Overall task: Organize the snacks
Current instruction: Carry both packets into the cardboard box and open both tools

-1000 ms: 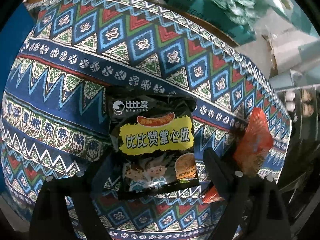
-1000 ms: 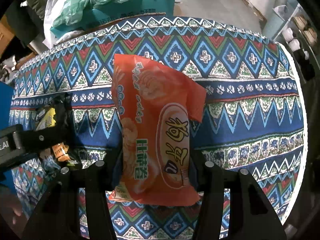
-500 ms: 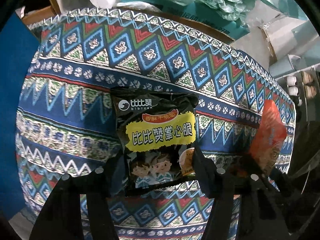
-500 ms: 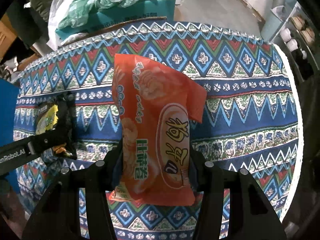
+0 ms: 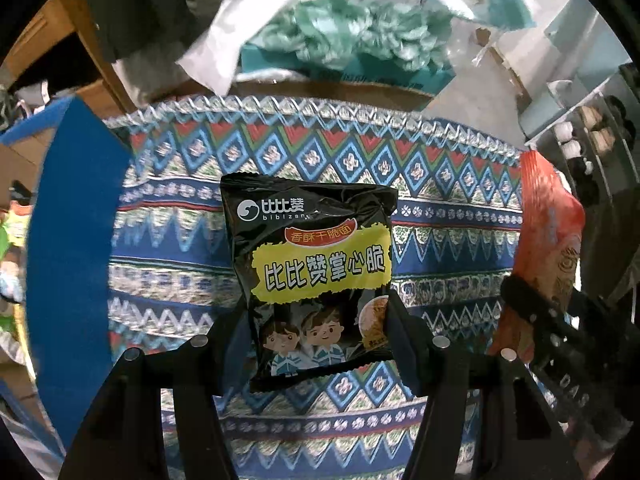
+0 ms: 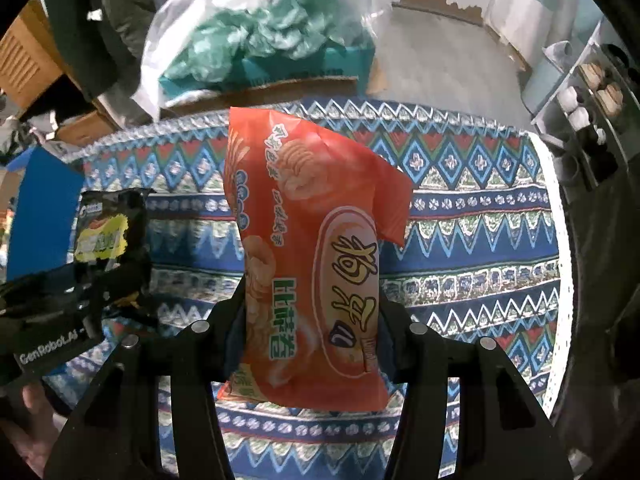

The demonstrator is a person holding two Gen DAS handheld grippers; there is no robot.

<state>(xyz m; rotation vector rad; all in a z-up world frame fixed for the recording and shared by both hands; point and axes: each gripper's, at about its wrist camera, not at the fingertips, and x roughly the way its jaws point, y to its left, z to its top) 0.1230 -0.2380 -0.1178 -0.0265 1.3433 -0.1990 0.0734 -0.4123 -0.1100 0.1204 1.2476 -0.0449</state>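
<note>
A black snack packet (image 5: 316,264) with a yellow label hangs above the patterned tablecloth (image 5: 440,184). My left gripper (image 5: 318,320) is shut on the packet's lower part, one pad on each side. An orange snack packet (image 6: 312,240) stands upright in my right gripper (image 6: 312,312), which is shut on its lower half. In the left wrist view the orange packet (image 5: 548,240) shows at the right edge. In the right wrist view the black packet (image 6: 104,232) and the left gripper (image 6: 112,284) show at the left.
A blue box (image 5: 72,260) stands at the table's left side. Behind the table sits a teal carton with crumpled green plastic bags (image 5: 352,36). A shelf with small jars (image 6: 592,96) is at the right. A hand (image 6: 28,408) shows at the lower left.
The left gripper's jaws closed onto the black packet and lifted it off the cloth. Both grippers rose with their packets, so the table looks smaller and farther away.
</note>
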